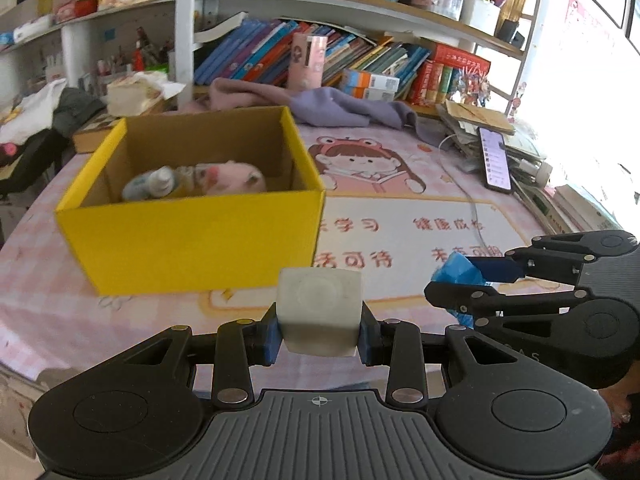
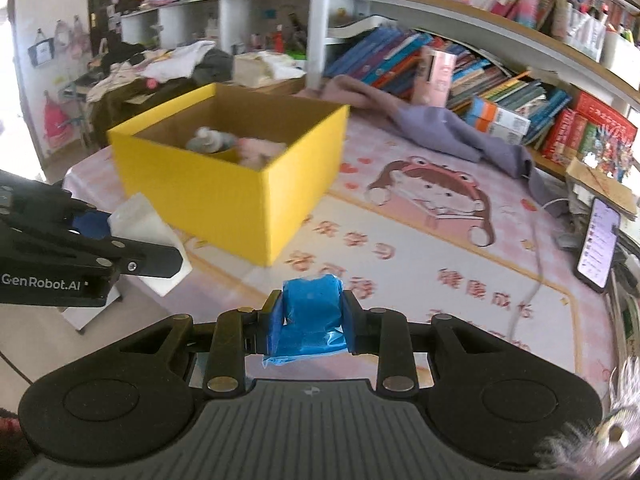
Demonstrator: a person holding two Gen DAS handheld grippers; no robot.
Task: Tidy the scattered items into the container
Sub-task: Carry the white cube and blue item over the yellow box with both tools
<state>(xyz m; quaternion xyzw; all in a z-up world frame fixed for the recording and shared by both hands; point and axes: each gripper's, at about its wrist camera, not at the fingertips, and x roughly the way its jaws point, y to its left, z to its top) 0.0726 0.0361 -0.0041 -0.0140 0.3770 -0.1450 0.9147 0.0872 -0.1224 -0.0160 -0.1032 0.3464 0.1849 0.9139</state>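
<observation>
The left gripper (image 1: 319, 330) squeezes a white block (image 1: 320, 312) between its fingers, up off the table. The right gripper (image 2: 309, 322) squeezes a crinkly blue packet (image 2: 310, 316) the same way. Past them, a yellow box (image 1: 192, 240) sits on the pink cartoon mat (image 1: 400, 216). Inside it lie a pink plush toy (image 1: 236, 178) and a small bottle (image 1: 154, 184). Farther back, a phone (image 1: 495, 159) lies near the books (image 1: 360, 56).
</observation>
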